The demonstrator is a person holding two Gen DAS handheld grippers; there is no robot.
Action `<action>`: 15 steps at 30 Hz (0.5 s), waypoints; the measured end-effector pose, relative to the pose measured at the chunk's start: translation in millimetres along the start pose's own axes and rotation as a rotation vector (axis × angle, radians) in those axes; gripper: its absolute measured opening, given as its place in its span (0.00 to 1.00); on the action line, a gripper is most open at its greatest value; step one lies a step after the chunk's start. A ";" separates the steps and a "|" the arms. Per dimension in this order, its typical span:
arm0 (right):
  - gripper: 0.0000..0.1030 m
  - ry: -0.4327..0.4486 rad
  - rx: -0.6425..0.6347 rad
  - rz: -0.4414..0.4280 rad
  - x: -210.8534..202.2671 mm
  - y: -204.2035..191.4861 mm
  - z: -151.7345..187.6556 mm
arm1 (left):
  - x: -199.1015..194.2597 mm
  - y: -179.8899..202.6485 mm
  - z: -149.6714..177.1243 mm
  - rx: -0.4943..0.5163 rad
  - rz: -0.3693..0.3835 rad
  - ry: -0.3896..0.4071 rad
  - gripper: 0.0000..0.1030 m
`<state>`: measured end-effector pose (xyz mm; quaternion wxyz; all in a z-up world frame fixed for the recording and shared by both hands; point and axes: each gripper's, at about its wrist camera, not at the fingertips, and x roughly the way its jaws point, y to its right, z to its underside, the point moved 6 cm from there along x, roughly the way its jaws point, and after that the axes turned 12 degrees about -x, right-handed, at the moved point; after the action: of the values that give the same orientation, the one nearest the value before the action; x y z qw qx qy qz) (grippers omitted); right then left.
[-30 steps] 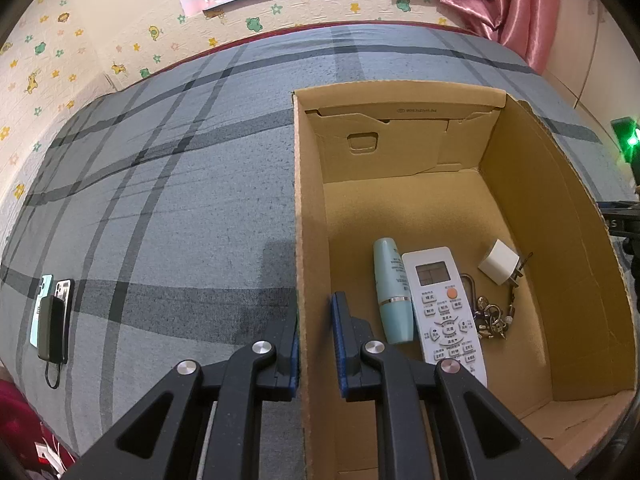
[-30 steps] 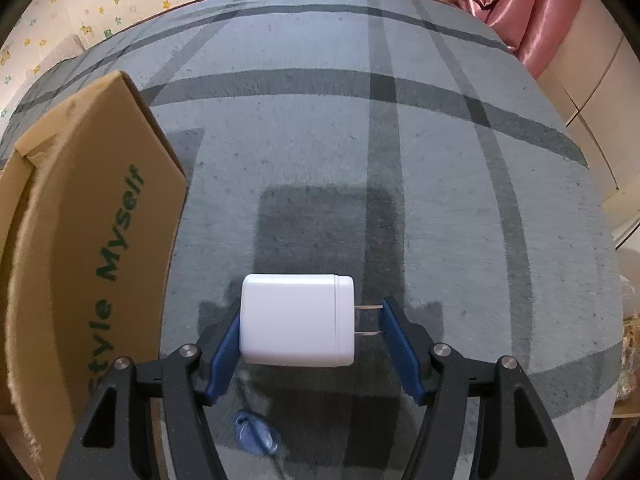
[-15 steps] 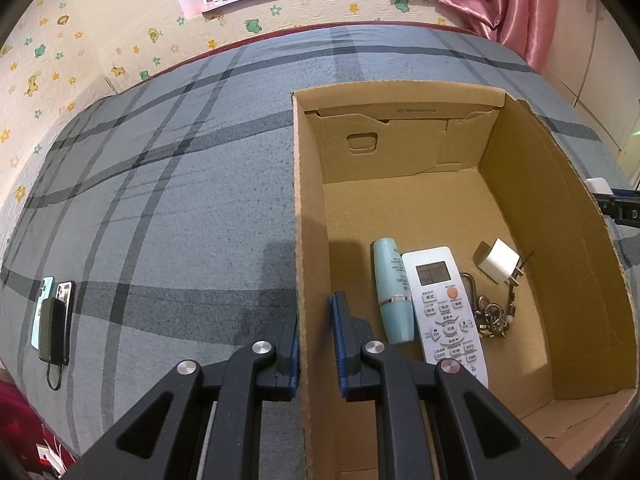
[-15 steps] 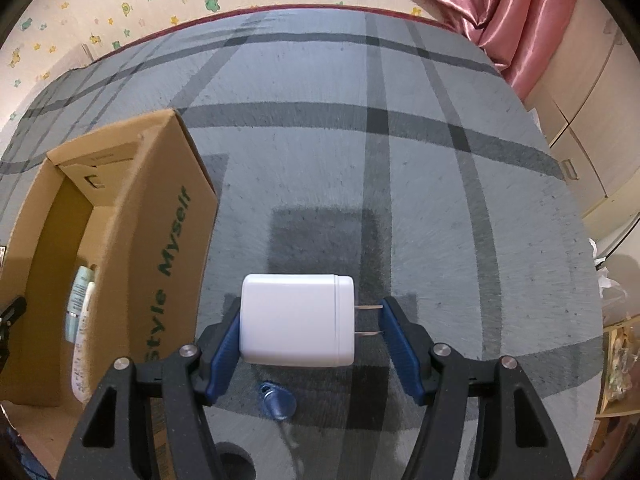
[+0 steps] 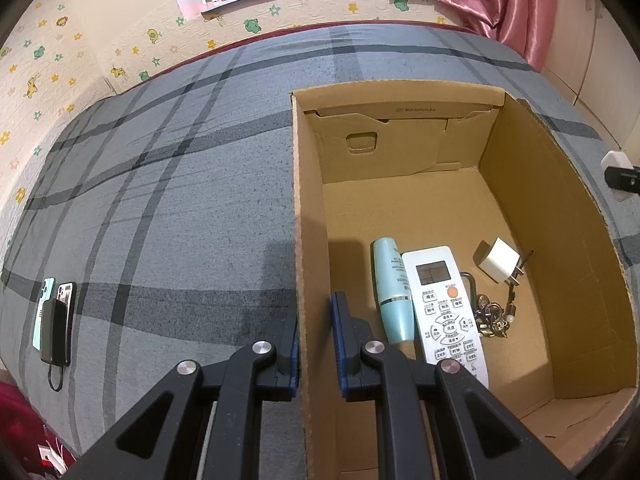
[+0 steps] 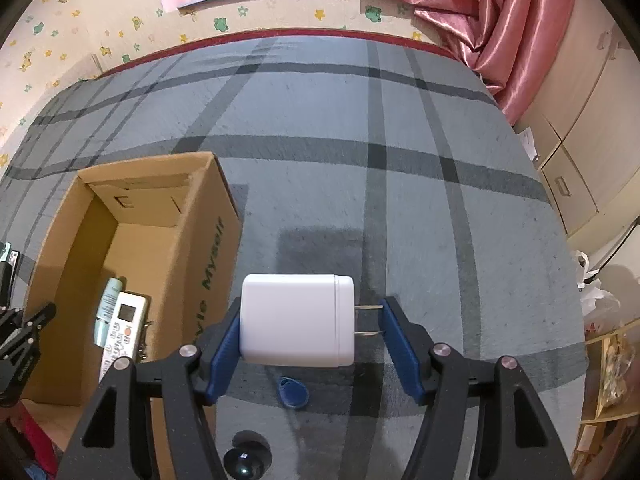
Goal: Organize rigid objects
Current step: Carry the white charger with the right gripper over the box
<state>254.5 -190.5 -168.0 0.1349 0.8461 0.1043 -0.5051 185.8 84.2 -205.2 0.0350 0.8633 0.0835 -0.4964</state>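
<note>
My right gripper (image 6: 310, 332) is shut on a white charger plug (image 6: 298, 319) and holds it in the air above the grey plaid bed, right of the cardboard box (image 6: 192, 248). My left gripper (image 5: 316, 336) is shut on the box's left wall (image 5: 306, 240). Inside the box lie a teal bottle (image 5: 392, 296), a white remote (image 5: 446, 304), a small white charger (image 5: 500, 266) and a bunch of keys (image 5: 494, 318). The right gripper's edge shows at the far right of the left wrist view (image 5: 622, 178).
A blue key fob (image 6: 293, 392) and a dark round object (image 6: 246, 454) lie on the bed below the held plug. Two phones and a black power bank (image 5: 54, 330) lie on the bed at the far left. Pink curtain (image 6: 480, 20) and cabinets (image 6: 580, 148) stand to the right.
My right gripper has risen with the plug, so more of the bed and the box's inside show. The left gripper and the box have not moved.
</note>
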 end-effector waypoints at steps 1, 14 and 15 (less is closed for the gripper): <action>0.68 0.004 -0.001 0.000 -2.8 -1.3 -0.7 | -0.1 0.2 0.0 0.000 0.000 0.000 0.13; 0.68 0.067 -0.050 -0.011 -39.2 -32.0 -19.8 | -1.2 -0.7 0.8 0.002 0.004 0.001 0.13; 0.68 0.071 -0.055 -0.012 -40.9 -34.5 -21.2 | -1.5 -0.7 1.0 0.002 0.005 0.001 0.13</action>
<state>242.0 -152.5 -126.6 0.1511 0.8588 0.1280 -0.4726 184.2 84.6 -204.4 0.0354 0.8638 0.0807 -0.4961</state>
